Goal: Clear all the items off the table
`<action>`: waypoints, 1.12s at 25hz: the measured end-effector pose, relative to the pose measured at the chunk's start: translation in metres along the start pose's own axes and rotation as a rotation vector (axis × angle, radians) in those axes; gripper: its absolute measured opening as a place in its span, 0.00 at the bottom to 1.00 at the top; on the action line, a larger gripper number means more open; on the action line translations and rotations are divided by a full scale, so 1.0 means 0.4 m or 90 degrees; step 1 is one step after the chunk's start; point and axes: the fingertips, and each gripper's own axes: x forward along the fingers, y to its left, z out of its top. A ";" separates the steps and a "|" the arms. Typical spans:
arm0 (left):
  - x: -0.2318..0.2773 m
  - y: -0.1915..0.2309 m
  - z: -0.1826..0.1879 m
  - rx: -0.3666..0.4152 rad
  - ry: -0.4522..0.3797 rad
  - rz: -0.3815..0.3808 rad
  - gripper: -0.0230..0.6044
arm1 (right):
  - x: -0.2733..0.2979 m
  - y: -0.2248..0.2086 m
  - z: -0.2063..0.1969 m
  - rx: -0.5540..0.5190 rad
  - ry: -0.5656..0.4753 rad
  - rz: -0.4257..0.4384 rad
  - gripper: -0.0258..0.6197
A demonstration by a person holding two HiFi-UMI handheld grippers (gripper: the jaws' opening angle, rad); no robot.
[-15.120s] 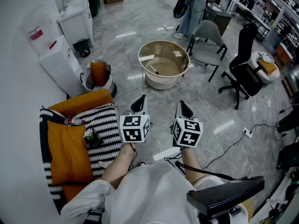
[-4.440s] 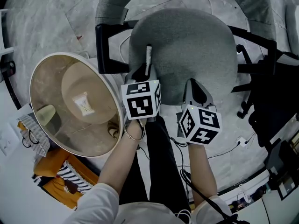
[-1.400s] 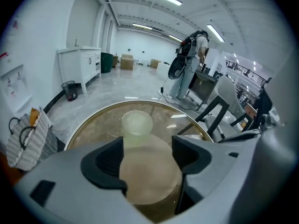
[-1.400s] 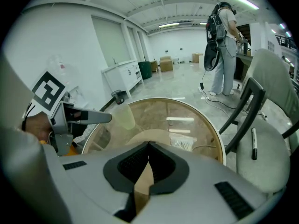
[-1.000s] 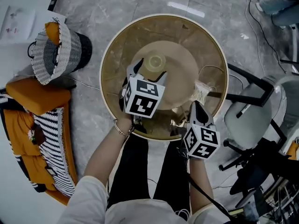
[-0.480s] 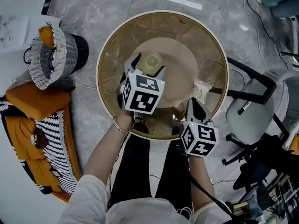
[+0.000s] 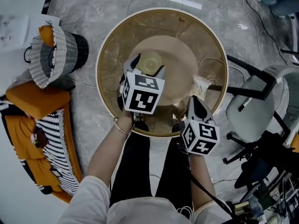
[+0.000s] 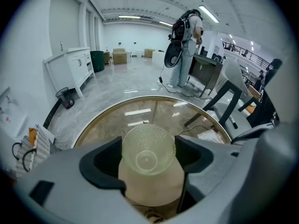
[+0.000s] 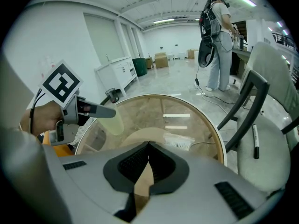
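- The left gripper (image 7: 148,65) now pinches a pale green dimpled plastic cup (image 8: 148,153) between its fingers, one finger on each side of the cup wall. The cup's base points back toward the gripper.
- A few seconds ago those same fingers held a marker over the grey chair (image 7: 254,111). The marker (image 9: 253,141) now lies on the chair seat, well to the right of both pairs of fingers, so one item looks already dealt with.
- Over the last second the cup has barely moved. It stays in the left fingers, above the middle of the round glass surface (image 7: 98,76).
- In the right gripper view the cup hangs from the left fingers and seems to be off the glass, so it looks picked up but not yet put anywhere.
- The right gripper (image 7: 194,101) has its fingers pressed together on nothing, near the edge of the surface.
- A crumpled clear packet (image 7: 201,87) still lies on the surface just ahead of the right fingers, and looks like the next item to clear.
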 end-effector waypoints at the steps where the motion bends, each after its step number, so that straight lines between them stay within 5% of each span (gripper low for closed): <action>1: -0.005 -0.007 -0.003 0.001 0.000 -0.001 0.61 | -0.005 -0.001 -0.002 0.003 -0.002 -0.001 0.08; 12: -0.057 -0.194 -0.010 0.038 -0.015 -0.051 0.61 | -0.098 -0.121 -0.048 0.065 -0.039 -0.051 0.08; 28: -0.086 -0.767 0.004 0.192 -0.015 -0.208 0.61 | -0.387 -0.520 -0.203 0.237 -0.120 -0.200 0.08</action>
